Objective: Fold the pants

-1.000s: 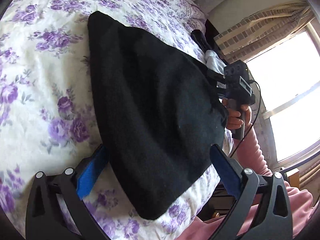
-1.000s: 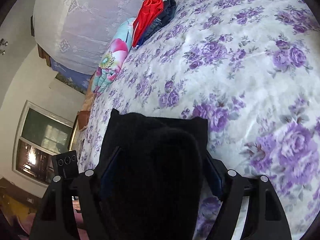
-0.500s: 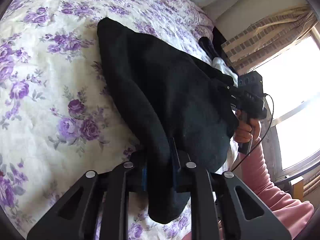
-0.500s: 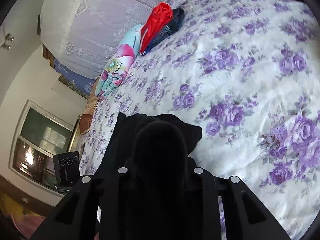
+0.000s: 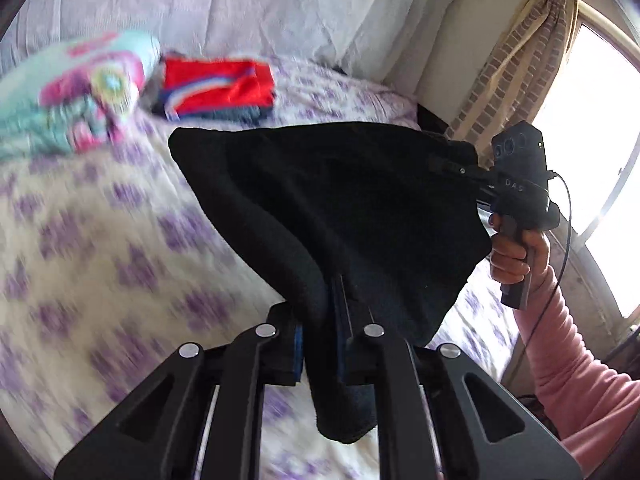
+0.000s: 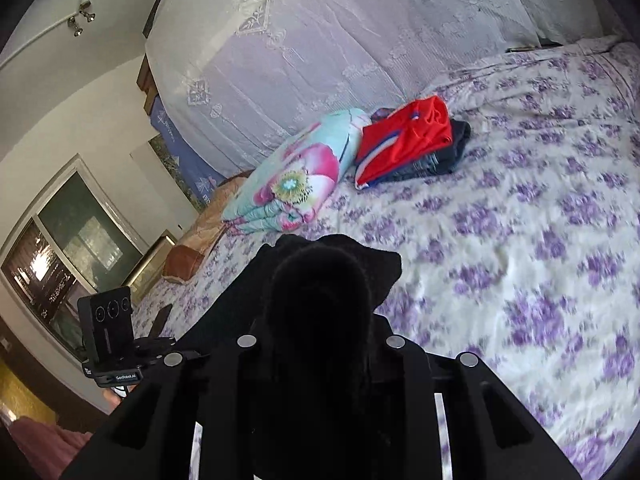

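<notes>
The black pants [image 5: 360, 208] hang lifted above the flowered bed, stretched between both grippers. My left gripper [image 5: 320, 340] is shut on one bunched corner of the cloth, which droops below its fingers. Over at the right of the left wrist view, the right gripper [image 5: 460, 168] is held by a hand in a pink sleeve [image 5: 572, 364] and is shut on the other corner. In the right wrist view a thick fold of the black pants [image 6: 320, 296] fills the right gripper [image 6: 320, 344], hiding its pads. The left gripper's body [image 6: 108, 332] shows at the lower left there.
A folded stack with a red garment on top [image 5: 218, 88] [image 6: 404, 144] lies at the head of the bed [image 6: 540, 240], beside a rolled flowered quilt [image 5: 68, 96] [image 6: 292, 180]. A white lace cover [image 6: 320, 40] hangs behind. A curtained window [image 5: 600, 140] is on the right.
Both grippers closed on the near corners of the pants as they lay flat, then rose and tilted up. The cloth's near edge has come off the bed.
</notes>
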Demonstrator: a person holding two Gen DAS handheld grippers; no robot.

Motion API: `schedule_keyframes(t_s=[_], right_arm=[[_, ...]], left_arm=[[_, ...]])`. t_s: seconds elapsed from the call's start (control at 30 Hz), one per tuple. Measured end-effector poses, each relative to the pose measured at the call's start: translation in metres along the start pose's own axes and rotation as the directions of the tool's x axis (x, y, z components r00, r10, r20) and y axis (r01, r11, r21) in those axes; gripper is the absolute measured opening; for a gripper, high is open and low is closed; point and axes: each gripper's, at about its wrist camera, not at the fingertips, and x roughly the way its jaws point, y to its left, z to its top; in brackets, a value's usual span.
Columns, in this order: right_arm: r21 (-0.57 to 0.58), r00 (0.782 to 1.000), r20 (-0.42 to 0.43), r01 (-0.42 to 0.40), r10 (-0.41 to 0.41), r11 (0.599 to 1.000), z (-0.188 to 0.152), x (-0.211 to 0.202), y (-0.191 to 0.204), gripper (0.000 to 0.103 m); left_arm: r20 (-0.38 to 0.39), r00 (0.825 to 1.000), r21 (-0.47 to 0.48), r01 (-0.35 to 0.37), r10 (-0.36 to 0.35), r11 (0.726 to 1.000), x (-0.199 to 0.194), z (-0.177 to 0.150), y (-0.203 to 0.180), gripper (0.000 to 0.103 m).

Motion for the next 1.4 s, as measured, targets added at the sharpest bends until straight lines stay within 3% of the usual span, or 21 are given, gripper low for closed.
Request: schedule_keyframes(t_s=[0.17,0.3,0.37,0.4,0.43,0.47,0.5,0.6,0.63,0.7,0.77,0.83,0.93,1.0,1.03,1.1,1.17,1.23,1.3,1.37,1.4], right_arm=[[0.012,1.000,-0.010,0.002,-0.002,1.000,0.043,0.072,-0.037,0.029],[0.096,0.991,-0.102,0.092,-0.082,0.991,0.034,0.140,-0.100,0.035],[0.149,0.975,-0.147,0.190,-0.169,0.970,0.018,0.166,-0.135,0.042],[0.199,0.987,-0.121,0.132,-0.109,0.971,0.014,0.165,-0.146,0.042],[0.249,0.995,-0.080,0.077,-0.058,0.965,0.016,0.155,-0.150,0.051],[0.265,0.996,-0.057,0.078,-0.065,0.961,0.017,0.146,-0.150,0.058],[0.258,0.994,-0.038,0.111,-0.105,0.960,0.017,0.135,-0.147,0.067],[0.194,0.945,0.037,0.311,-0.324,0.930,0.016,0.098,-0.128,0.069],[0.182,0.934,0.065,0.336,-0.352,0.924,0.018,0.091,-0.120,0.070],[0.139,0.928,0.135,0.329,-0.347,0.934,0.023,0.082,-0.096,0.070],[0.077,0.943,0.161,0.281,-0.290,0.957,0.025,0.084,-0.061,0.070],[0.011,0.957,0.150,0.249,-0.248,0.968,0.019,0.089,-0.030,0.070],[-0.058,0.960,0.086,0.272,-0.267,0.961,-0.006,0.102,-0.004,0.070],[-0.083,0.936,-0.014,0.351,-0.353,0.933,-0.028,0.117,-0.005,0.069],[-0.102,0.905,-0.085,0.408,-0.417,0.907,-0.043,0.130,-0.014,0.070],[-0.193,0.885,-0.040,0.450,-0.465,0.872,-0.060,0.133,-0.012,0.070],[-0.252,0.843,-0.039,0.512,-0.537,0.821,-0.056,0.132,0.007,0.069],[-0.250,0.846,0.006,0.517,-0.533,0.819,-0.056,0.119,0.020,0.069],[-0.236,0.871,0.016,0.481,-0.491,0.845,-0.064,0.107,0.030,0.071],[-0.222,0.859,-0.036,0.491,-0.510,0.842,-0.072,0.115,0.020,0.074],[-0.227,0.834,-0.100,0.511,-0.542,0.829,-0.080,0.130,0.005,0.076]], left_arm=[[0.038,0.988,0.043,-0.150,0.149,0.988,0.023,0.050,0.049,0.011],[-0.107,0.981,-0.049,-0.168,0.163,0.985,0.084,0.047,0.113,0.011],[-0.214,0.958,-0.102,-0.217,0.191,0.971,0.118,0.030,0.145,0.020],[-0.217,0.964,-0.129,-0.187,0.156,0.974,0.121,0.027,0.152,0.020],[-0.204,0.970,-0.152,-0.165,0.132,0.974,0.116,0.029,0.155,0.019],[-0.210,0.969,-0.161,-0.165,0.129,0.973,0.109,0.033,0.156,0.020],[-0.190,0.971,-0.160,-0.174,0.143,0.972,0.100,0.035,0.156,0.022],[-0.111,0.967,-0.162,-0.245,0.229,0.956,0.073,0.040,0.151,0.030],[-0.072,0.967,-0.170,-0.252,0.243,0.953,0.064,0.046,0.146,0.030],[-0.019,0.970,-0.162,-0.241,0.241,0.957,0.059,0.058,0.129,0.045],[-0.003,0.962,-0.109,-0.272,0.273,0.956,0.066,0.065,0.108,0.062],[-0.001,0.947,-0.021,-0.321,0.322,0.947,0.083,0.064,0.083,0.065],[-0.069,0.935,0.035,-0.347,0.349,0.937,0.108,0.046,0.071,0.066],[-0.136,0.923,0.024,-0.360,0.360,0.932,0.121,0.032,0.081,0.068],[-0.147,0.922,-0.003,-0.364,0.359,0.932,0.127,0.024,0.086,0.069],[-0.130,0.922,0.001,-0.368,0.365,0.930,0.127,0.022,0.086,0.071],[-0.124,0.908,0.020,-0.402,0.401,0.915,0.125,0.024,0.082,0.073],[-0.120,0.899,0.021,-0.423,0.422,0.906,0.123,0.023,0.080,0.073],[-0.120,0.892,0.018,-0.438,0.437,0.899,0.117,0.023,0.077,0.072],[-0.114,0.884,0.012,-0.455,0.454,0.890,0.108,0.019,0.074,0.076],[-0.118,0.873,0.017,-0.474,0.473,0.880,0.111,0.017,0.073,0.082]])
